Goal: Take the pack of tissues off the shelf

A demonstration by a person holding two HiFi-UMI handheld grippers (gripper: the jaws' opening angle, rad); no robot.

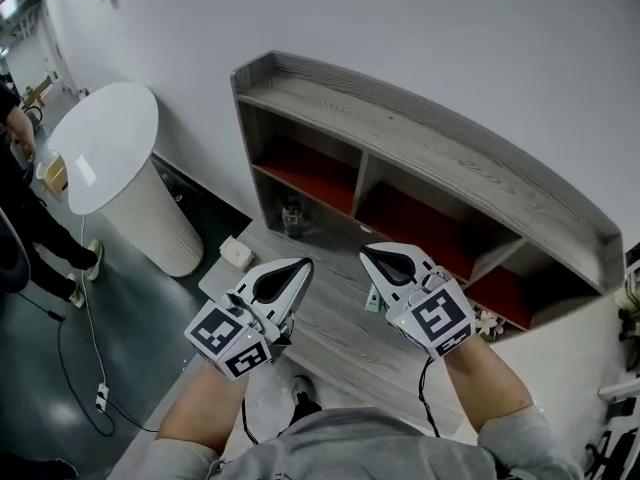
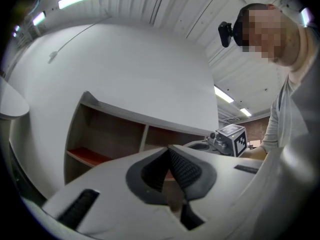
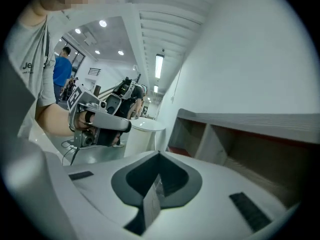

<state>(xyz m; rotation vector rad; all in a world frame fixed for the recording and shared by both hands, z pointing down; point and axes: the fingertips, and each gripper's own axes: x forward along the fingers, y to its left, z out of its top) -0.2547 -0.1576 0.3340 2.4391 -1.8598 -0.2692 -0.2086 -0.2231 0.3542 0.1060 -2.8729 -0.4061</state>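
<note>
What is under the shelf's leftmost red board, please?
A small dark container stands there on the grey base; the space behind it, under the red board, is shadowed and hidden.

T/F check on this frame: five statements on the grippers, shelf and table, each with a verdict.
1. The left gripper and the right gripper are both outside the compartments of the shelf. True.
2. The right gripper's jaws stand wide apart. False: they are closed together.
3. The compartments have red floors. True.
4. In the head view the white table stands right of the shelf. False: it stands to the shelf's left.
5. The shelf is made of metal wire. False: it is made of grey wood-grain boards.
</note>
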